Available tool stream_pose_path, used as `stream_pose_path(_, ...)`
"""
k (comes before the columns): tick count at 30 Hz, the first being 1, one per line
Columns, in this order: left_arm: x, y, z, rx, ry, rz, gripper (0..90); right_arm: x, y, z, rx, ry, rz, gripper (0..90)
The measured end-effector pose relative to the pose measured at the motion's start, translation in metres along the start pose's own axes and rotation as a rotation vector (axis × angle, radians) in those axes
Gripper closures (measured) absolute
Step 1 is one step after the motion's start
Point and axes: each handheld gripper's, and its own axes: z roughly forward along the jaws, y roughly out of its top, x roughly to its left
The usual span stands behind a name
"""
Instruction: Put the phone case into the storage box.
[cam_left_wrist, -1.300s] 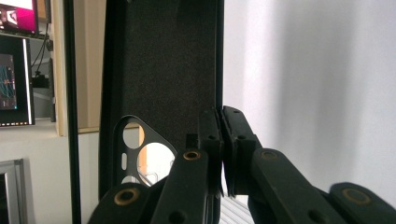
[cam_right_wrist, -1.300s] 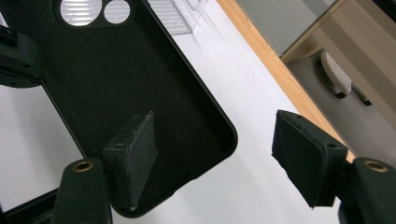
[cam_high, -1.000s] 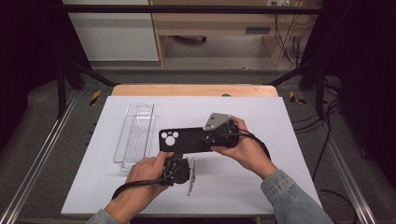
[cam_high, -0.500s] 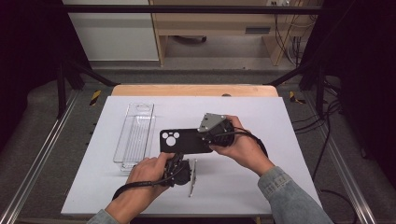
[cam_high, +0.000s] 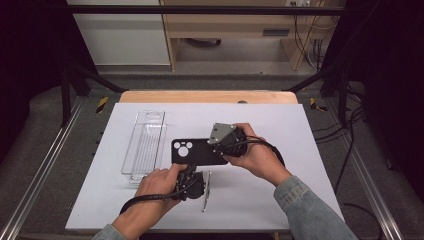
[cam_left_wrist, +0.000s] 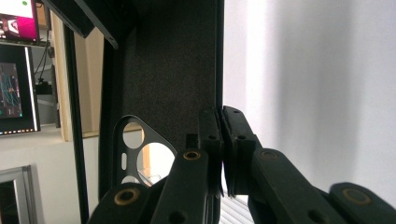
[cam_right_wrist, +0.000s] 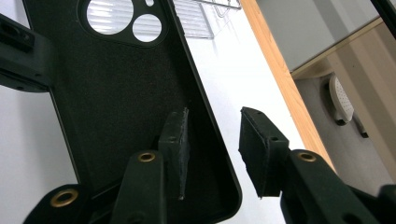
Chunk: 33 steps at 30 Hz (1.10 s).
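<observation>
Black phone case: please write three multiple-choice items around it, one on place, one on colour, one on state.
1. In the high view, the clear tray lies:
A. left of the case
B. right of it
C. on it
2. The table top is:
A. green
B. white
C. red
3. The right gripper is:
A. shut on the tray
B. shut, empty
C. open astride the case's edge

A: clear tray lies left of the black phone case.
B: table looks white.
C: right gripper has just been closing, but a gap remains at one jaw.
</observation>
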Motion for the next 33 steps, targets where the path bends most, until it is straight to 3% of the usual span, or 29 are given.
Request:
stream_pose_path(1,0.0010,0.0005,-0.0010,0.014,-0.001,0.017,86.6,-0.0003,0.0004,-0.0001,-0.002,-0.001,-0.006,63.7)
stream_pose_path(5,-0.0003,0.0015,-0.0007,-0.001,0.001,0.005,86.7,-0.0009,0.0022,-0.0012,0.000,0.002,-0.021,65.8)
stream_pose_path(10,0.0003,0.0027,-0.0016,0.018,0.005,0.034,86.6,-0.0002,0.0034,-0.0012,0.000,0.006,-0.040,68.3)
stream_pose_path(13,-0.0018,0.0026,-0.0006,0.001,0.004,0.016,86.6,0.0004,0.0032,-0.0008,0.002,0.012,-0.061,70.4)
stream_pose_path(19,-0.0019,0.0029,-0.0007,0.018,0.005,0.043,86.6,0.0006,0.0027,0.0007,-0.004,0.020,-0.090,73.2)
stream_pose_path(22,-0.0039,0.0022,0.0011,0.008,0.007,0.027,86.6,0.0011,0.0027,0.0018,0.001,0.029,-0.091,74.2)
stream_pose_path(23,-0.0032,0.0025,0.0001,0.025,0.005,0.048,86.6,0.0011,0.0027,0.0023,-0.001,0.028,-0.094,74.6)
stream_pose_path(25,-0.0050,0.0025,0.0010,0.009,0.006,0.033,86.6,0.0011,0.0030,0.0026,0.002,0.034,-0.104,75.2)
stream_pose_path(28,-0.0038,0.0026,-0.0003,0.026,0.007,0.053,86.6,0.0018,0.0034,0.0032,0.000,0.035,-0.113,76.3)
stream_pose_path(29,-0.0049,0.0022,0.0007,0.012,0.008,0.035,86.6,0.0021,0.0036,0.0031,0.000,0.035,-0.114,76.8)
stream_pose_path(33,-0.0049,0.0021,0.0009,0.014,0.011,0.041,86.6,0.0024,0.0040,0.0033,-0.005,0.042,-0.121,77.7)
